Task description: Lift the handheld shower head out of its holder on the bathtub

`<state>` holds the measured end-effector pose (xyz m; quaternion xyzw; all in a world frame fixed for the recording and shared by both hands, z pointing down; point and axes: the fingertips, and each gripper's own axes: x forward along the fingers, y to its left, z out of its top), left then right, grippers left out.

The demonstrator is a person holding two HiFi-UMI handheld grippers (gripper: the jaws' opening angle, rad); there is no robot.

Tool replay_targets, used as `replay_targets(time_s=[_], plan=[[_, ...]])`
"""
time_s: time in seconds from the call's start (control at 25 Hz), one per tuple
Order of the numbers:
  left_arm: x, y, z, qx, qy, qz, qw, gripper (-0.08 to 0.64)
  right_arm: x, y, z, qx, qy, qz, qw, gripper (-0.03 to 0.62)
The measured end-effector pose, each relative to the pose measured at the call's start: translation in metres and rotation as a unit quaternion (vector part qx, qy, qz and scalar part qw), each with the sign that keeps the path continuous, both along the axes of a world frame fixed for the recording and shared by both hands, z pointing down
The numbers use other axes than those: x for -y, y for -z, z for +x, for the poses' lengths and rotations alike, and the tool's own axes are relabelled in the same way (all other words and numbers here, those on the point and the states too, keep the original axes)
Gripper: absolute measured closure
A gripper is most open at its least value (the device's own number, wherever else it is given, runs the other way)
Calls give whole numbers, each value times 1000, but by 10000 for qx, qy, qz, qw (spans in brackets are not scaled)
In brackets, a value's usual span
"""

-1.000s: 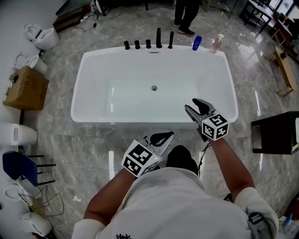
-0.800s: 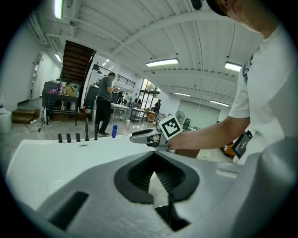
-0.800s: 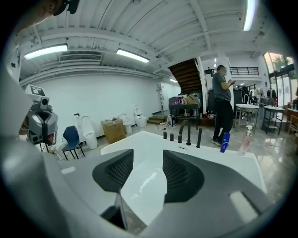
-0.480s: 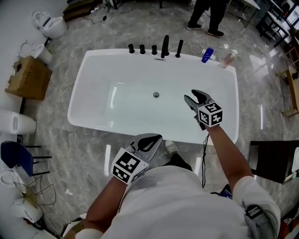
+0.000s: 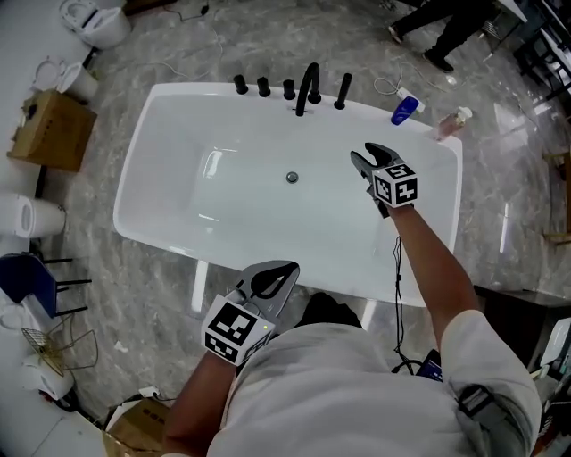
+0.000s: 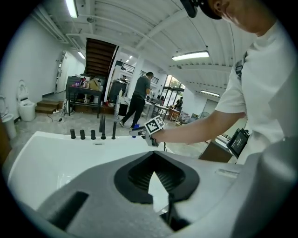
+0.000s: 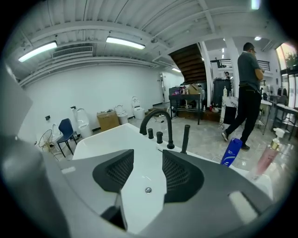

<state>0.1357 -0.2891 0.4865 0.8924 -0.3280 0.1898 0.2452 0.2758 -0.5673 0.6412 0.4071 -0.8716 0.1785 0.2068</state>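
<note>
The handheld shower head (image 5: pixel 343 91) is a slim black rod standing upright in its holder on the far rim of the white bathtub (image 5: pixel 161 107), just right of the curved black spout (image 5: pixel 308 85). It also shows as a rod (image 7: pixel 185 138) and as a rod (image 6: pixel 114 130). My right gripper (image 5: pixel 368 164) hovers over the tub's right half, short of the rod, open with nothing between its fingers; the right gripper view (image 7: pixel 148 154) shows the drain through the gap. My left gripper (image 5: pixel 272 279) stays by the near rim, tips together and empty (image 6: pixel 153 160).
Three black knobs (image 5: pixel 264 87) stand left of the spout. A blue bottle (image 5: pixel 403 111) and a pink pump bottle (image 5: pixel 451 122) sit on the far right rim corner. A cardboard box (image 5: pixel 55 125) and toilets lie left of the tub. A person (image 5: pixel 446 27) walks beyond it.
My right gripper has travelled from the near rim out over the tub toward the far fixtures. The left gripper has shifted a little toward the near rim. Both jaws look unchanged.
</note>
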Motion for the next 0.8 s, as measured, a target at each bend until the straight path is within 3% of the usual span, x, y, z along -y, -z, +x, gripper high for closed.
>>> replay_targets(time_s=[0.4, 0.8], plan=[[56, -27, 29, 143, 108, -213, 9996, 554, 110, -46, 5, -6, -97, -86, 9999, 379], [80, -69, 42, 248, 130, -481, 9985, 553, 202, -100, 11, -114, -396, -169, 9990, 368]])
